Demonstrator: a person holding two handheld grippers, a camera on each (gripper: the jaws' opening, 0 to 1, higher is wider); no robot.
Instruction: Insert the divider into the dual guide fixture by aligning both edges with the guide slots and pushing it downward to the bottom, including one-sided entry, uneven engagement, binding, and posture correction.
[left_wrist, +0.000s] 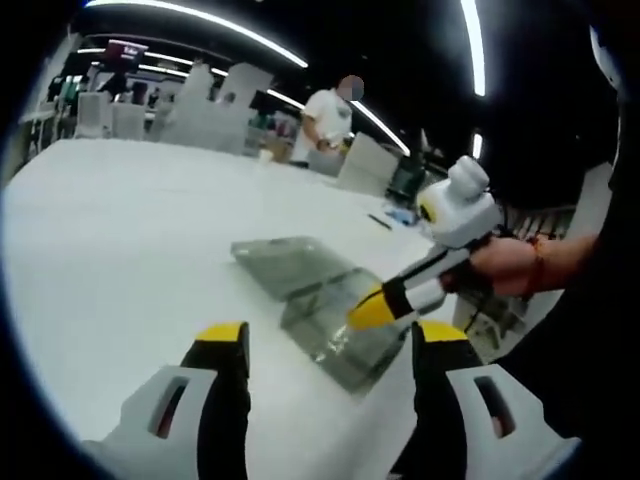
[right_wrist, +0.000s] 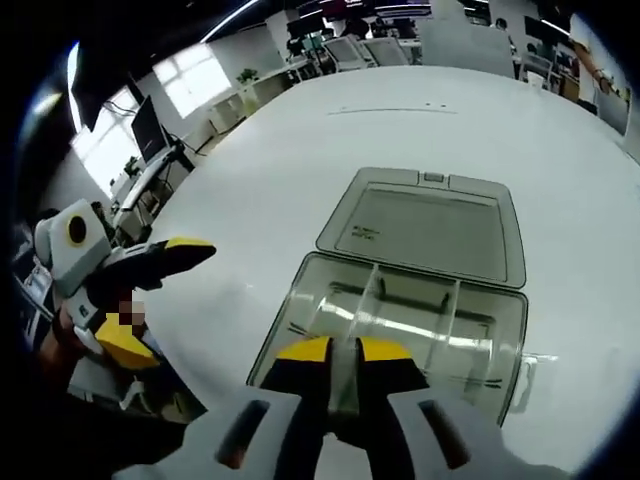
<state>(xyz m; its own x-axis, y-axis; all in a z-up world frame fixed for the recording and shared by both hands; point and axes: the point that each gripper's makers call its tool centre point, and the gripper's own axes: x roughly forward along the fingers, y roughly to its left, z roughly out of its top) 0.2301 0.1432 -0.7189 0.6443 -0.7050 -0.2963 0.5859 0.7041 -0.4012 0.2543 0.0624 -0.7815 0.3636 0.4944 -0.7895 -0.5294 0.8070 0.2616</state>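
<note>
- Big open workshop-type hall is stretching out behind everything, with long ceiling light strips (left_wrist: 215, 22) glowing overhead, windows (right_wrist: 195, 75) letting daylight in on one side, and desks with monitors (right_wrist: 148, 128) sitting off past the edge.
- White surface (left_wrist: 120, 230) is taking up most of both views; it's looking smooth and a bit glossy, so I'm guessing light plastic is going to slide on it if nothing is steadying it.
- Someone in a white shirt (left_wrist: 328, 118) is standing at the far end, well apart from the work.
- Clear plastic box (right_wrist: 400, 320), which I'm taking as the guide fixture, is lying open with its hinged lid (right_wrist: 425, 228) flopped flat behind it. Thin ribs are running along the inside walls.
- Right tongs (right_wrist: 342, 362) are looking pressed together on a thin clear divider (right_wrist: 345, 385), holding it edge-on right at the near wall of the box. It's hard to tell whether either edge is sitting in a slot yet.
- That divider is looking featherlight, thin, slick and a bit bendy, so I'm thinking a pinch at the middle of the top edge is the way to go, keeping it square so it isn't binding.
- Left tongs (left_wrist: 330, 345) are hanging spread apart and holding nothing, hovering near the box without touching it.
</note>
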